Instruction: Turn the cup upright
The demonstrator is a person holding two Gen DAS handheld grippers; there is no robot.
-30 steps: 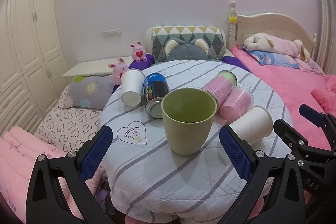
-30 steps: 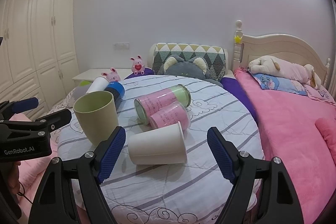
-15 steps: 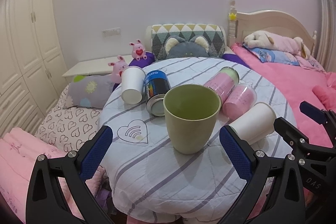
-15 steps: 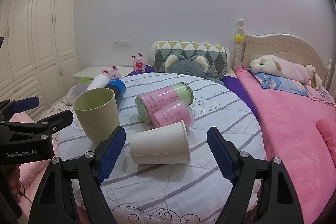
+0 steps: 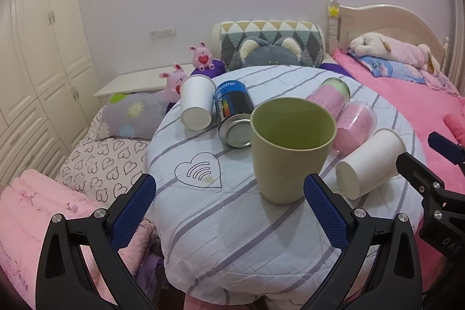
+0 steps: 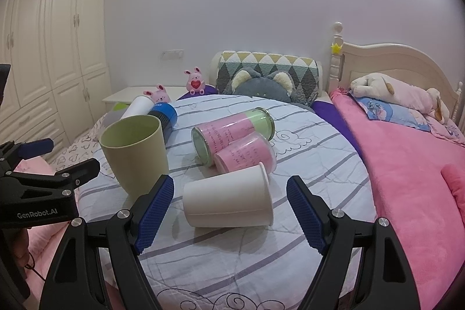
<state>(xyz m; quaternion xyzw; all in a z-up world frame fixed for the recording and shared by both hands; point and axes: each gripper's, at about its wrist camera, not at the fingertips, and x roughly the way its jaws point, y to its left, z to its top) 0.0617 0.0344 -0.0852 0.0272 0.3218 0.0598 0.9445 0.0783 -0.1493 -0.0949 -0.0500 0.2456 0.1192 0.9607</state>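
A green cup [image 5: 287, 147] stands upright on the round striped table [image 5: 232, 237]; it also shows in the right wrist view [image 6: 135, 153]. My left gripper [image 5: 229, 211] is open and empty, a little in front of the green cup. A white paper cup [image 6: 229, 196] lies on its side between the open fingers of my right gripper [image 6: 229, 220]; it also shows in the left wrist view [image 5: 369, 167]. Another white paper cup [image 5: 196, 103] lies on its side at the far left.
A blue can [image 5: 234, 114], a pink-labelled jar [image 6: 232, 132] and a pink plastic cup [image 6: 247, 153] lie on their sides mid-table. A bed with pink cover [image 6: 407, 164] is to the right. Cushions and toys [image 5: 273, 48] sit behind the table.
Both grippers have drawn back slightly from the table; the green cup stays upright and the white cup has not moved.
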